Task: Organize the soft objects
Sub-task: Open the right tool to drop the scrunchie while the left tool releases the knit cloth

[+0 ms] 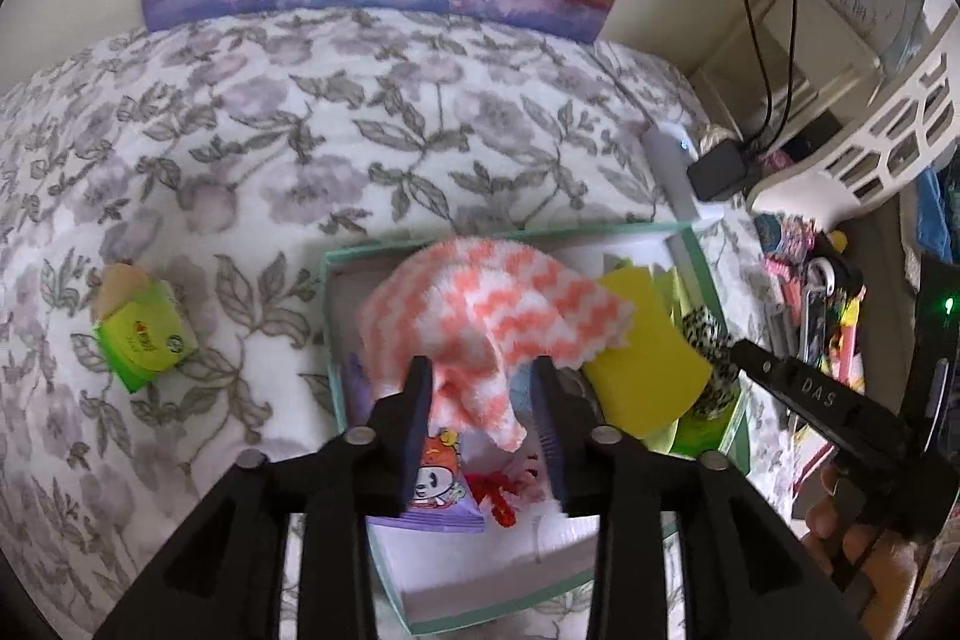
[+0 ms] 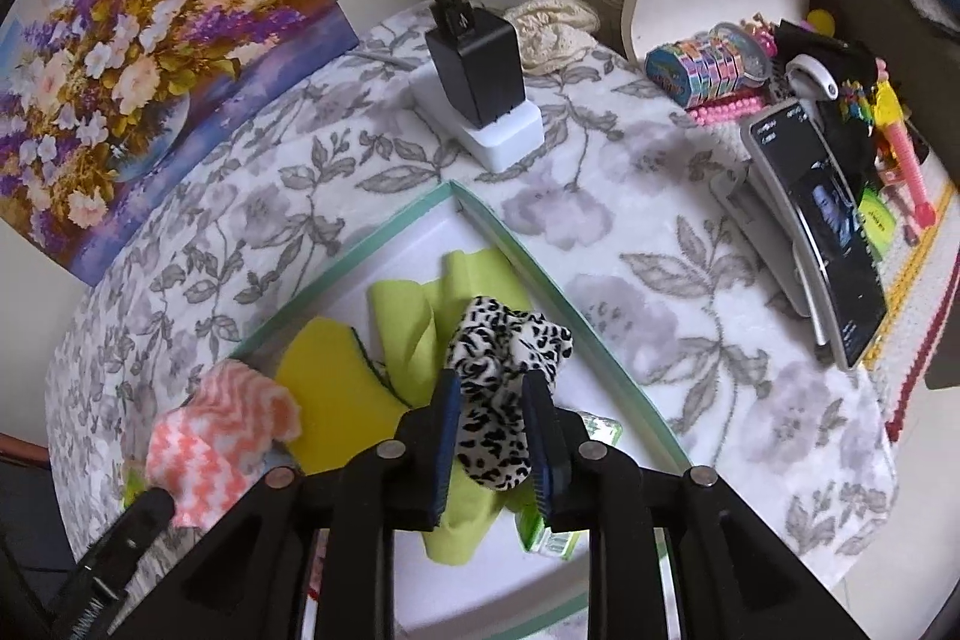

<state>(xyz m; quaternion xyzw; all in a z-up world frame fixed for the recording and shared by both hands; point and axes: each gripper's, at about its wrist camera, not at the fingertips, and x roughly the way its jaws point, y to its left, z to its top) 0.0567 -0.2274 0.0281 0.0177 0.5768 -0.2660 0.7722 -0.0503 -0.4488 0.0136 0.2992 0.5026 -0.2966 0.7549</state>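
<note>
Over the box, left gripper pinches striped cloth, right gripper clamps leopard scrunchie.

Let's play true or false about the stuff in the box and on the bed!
1. The right gripper holds the leopard-print scrunchie. True.
2. The left gripper holds a blue towel. False: it grips the orange-and-white cloth.
3. The yellow sponge lies inside the teal-rimmed box. True.
4. The green tissue pack is inside the box. False: it lies outside, on the flowered blanket.
</note>
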